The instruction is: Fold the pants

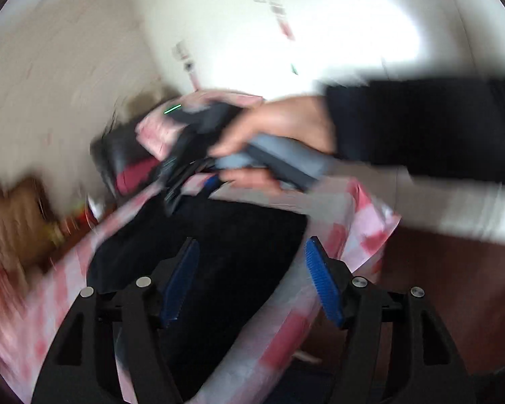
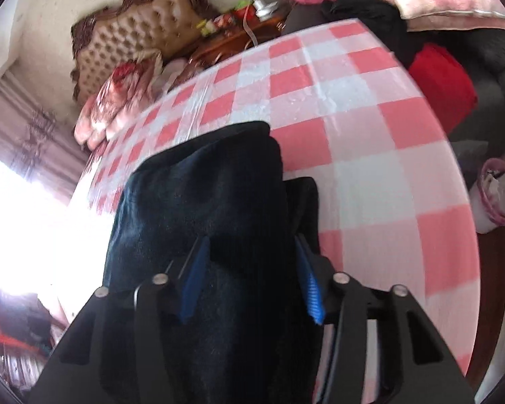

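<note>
Dark navy pants [image 2: 205, 188] lie folded into a thick bundle on a table with a red-and-white checked cloth [image 2: 370, 107]. My right gripper [image 2: 252, 256] is wide open with its blue pads either side of the near end of the bundle. In the left wrist view the pants [image 1: 225, 235] lie on the cloth [image 1: 363, 232], and my left gripper [image 1: 252, 256] is open above them. The right gripper [image 1: 178, 188] shows there too, held by a hand in a black sleeve. That view is blurred.
A tufted brown headboard [image 2: 138, 33] and pillows stand beyond the table. A dark sofa with a red cushion [image 2: 444, 80] and black clothing [image 2: 370, 13] is at the right. A small pink-rimmed bin [image 2: 498, 192] stands beside the table edge.
</note>
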`<state>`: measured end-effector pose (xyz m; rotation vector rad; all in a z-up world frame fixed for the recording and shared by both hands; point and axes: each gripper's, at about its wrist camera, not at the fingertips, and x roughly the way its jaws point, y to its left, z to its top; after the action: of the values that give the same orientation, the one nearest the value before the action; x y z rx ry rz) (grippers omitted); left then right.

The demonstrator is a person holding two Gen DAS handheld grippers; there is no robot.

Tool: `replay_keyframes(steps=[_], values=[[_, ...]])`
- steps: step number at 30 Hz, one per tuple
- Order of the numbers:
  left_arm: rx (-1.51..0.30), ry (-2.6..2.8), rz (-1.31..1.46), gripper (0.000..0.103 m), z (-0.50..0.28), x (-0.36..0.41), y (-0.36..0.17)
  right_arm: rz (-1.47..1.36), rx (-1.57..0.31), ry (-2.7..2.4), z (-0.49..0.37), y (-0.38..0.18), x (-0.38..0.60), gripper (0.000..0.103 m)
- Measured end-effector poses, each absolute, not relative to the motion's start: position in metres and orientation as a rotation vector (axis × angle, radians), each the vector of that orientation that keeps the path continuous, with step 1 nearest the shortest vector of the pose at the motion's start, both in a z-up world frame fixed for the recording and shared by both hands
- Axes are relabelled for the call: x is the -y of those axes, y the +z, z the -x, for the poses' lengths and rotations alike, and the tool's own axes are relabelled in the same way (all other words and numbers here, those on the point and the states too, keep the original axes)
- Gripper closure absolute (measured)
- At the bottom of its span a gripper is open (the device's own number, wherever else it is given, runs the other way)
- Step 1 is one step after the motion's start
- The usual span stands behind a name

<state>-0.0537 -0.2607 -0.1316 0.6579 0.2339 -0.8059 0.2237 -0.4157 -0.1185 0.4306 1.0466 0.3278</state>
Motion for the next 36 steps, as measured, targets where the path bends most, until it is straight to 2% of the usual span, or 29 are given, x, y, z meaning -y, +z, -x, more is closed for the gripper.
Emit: replay_keyframes(steps=[1,2,3,5,9,12,13,15,17,19,20,21,22,24,26,28,30,32,34,36], values=[[-0.235,-0.811,-0.698,0.040,0.054,0.274,-0.139,-0.427,-1.061,0.337,-0.227,-0.120,0.415,0.061],[-0.236,-0.807,-0.730,0.043,0.050,0.288,-0.149,-0.418,-1.073,0.349,-0.231,-0.121,0.413,0.068],[-0.246,-0.788,-0.751,0.063,0.045,0.296,-0.155,-0.402,-1.074,0.359,-0.233,-0.120,0.411,0.075],[-0.266,-0.752,-0.790,0.090,0.035,0.309,-0.164,-0.380,-1.061,0.358,-0.234,-0.113,0.408,0.087],[-0.246,-0.754,-0.675,0.093,0.023,0.303,-0.138,-0.336,-1.010,0.393,-0.238,-0.089,0.403,0.088],[-0.269,-0.750,-0.705,0.093,0.016,0.317,-0.145,-0.332,-1.010,0.385,-0.243,-0.089,0.404,0.088],[-0.297,-0.763,-0.723,0.093,0.013,0.322,-0.152,-0.325,-1.030,0.361,-0.244,-0.098,0.406,0.086],[-0.353,-0.802,-0.665,0.077,0.013,0.317,-0.153,-0.310,-1.044,0.314,-0.240,-0.109,0.413,0.064],[-0.380,-0.860,-0.533,0.060,0.017,0.295,-0.138,-0.311,-0.993,0.255,-0.225,-0.102,0.421,0.060],[-0.389,-0.822,-0.325,0.052,0.017,0.250,-0.108,-0.283,-0.919,0.212,-0.204,-0.088,0.424,0.039],[-0.420,-0.748,-0.173,0.044,0.009,0.214,-0.092,-0.257,-0.880,0.212,-0.189,-0.080,0.423,0.017],[-0.450,-0.698,-0.067,0.033,0.001,0.188,-0.085,-0.234,-0.873,0.214,-0.180,-0.078,0.421,0.013],[-0.506,-0.614,0.075,0.029,-0.016,0.153,-0.081,-0.223,-0.881,0.210,-0.172,-0.080,0.421,0.013],[-0.659,-0.545,0.316,0.028,-0.055,0.102,-0.094,-0.282,-0.938,0.197,-0.162,-0.093,0.428,0.014],[-0.793,-0.515,0.413,0.028,-0.090,0.078,-0.116,-0.336,-0.989,0.188,-0.155,-0.109,0.433,0.017],[-0.885,-0.558,0.525,0.031,-0.119,0.066,-0.140,-0.357,-1.006,0.192,-0.146,-0.120,0.434,0.024],[-0.951,-0.617,0.601,0.037,-0.144,0.067,-0.156,-0.404,-1.017,0.219,-0.139,-0.129,0.434,0.048],[-0.976,-0.595,0.596,0.054,-0.164,0.069,-0.163,-0.464,-1.000,0.246,-0.134,-0.137,0.433,0.053],[-0.991,-0.640,0.588,0.069,-0.178,0.074,-0.164,-0.518,-0.977,0.265,-0.128,-0.139,0.432,0.069],[-0.993,-0.651,0.544,0.073,-0.190,0.081,-0.163,-0.542,-0.956,0.243,-0.125,-0.141,0.430,0.069]])
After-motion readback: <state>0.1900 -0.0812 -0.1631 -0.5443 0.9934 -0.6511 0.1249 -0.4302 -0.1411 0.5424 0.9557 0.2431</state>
